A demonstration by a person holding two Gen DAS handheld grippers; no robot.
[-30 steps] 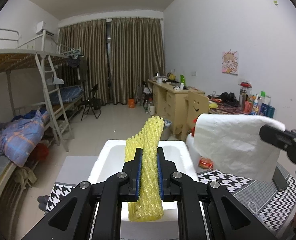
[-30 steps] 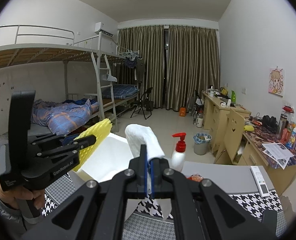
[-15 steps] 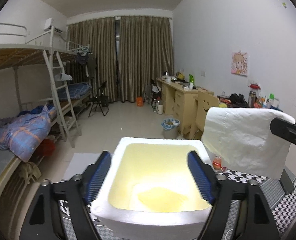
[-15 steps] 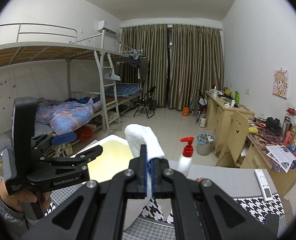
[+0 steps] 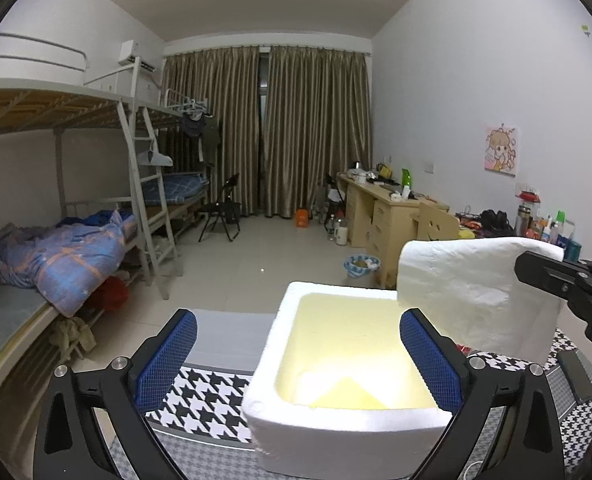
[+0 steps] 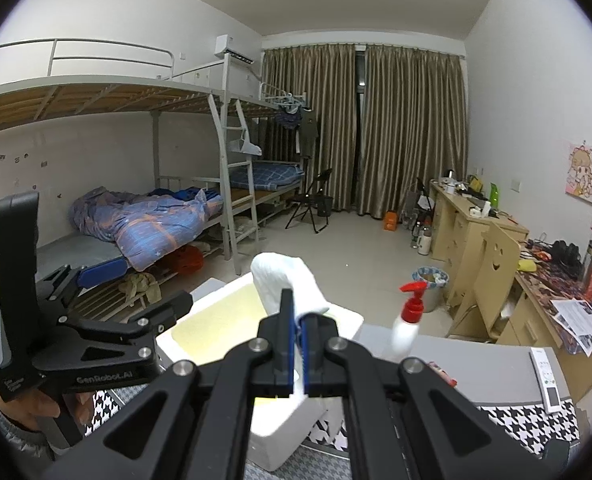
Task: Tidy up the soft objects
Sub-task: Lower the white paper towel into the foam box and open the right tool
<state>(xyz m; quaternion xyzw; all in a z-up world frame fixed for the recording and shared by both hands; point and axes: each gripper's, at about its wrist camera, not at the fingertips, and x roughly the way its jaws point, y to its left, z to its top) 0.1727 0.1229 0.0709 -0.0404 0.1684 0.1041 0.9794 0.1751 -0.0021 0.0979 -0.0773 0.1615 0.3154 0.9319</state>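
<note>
A white foam box [image 5: 272, 360] stands on the houndstooth table cover. A yellow foam net [image 5: 347, 392] lies on the box floor. My left gripper [image 5: 297, 316] hovers over the box's near-left corner. Its jaws are opening wide, with nothing between the blue pads [image 5: 168, 356]. My right gripper [image 6: 296, 320] is shut on a folded white foam sheet [image 6: 284, 276], held upright above the box's [image 6: 216, 292] right rim. In the left wrist view that sheet [image 5: 475, 292] hangs at the right. The left gripper [image 6: 144, 288] shows in a hand at the left of the right wrist view.
A white spray bottle with a red pump [image 6: 409, 320] stands behind the box. A remote [image 6: 545, 376] lies at the table's right edge. Bunk beds [image 5: 56, 252] run along the left wall, and wooden desks [image 5: 391, 212] line the right wall.
My left gripper opened and let go of the yellow foam net, which dropped into the box. The left gripper then shifted left. My right gripper carried the white sheet closer over the box.
</note>
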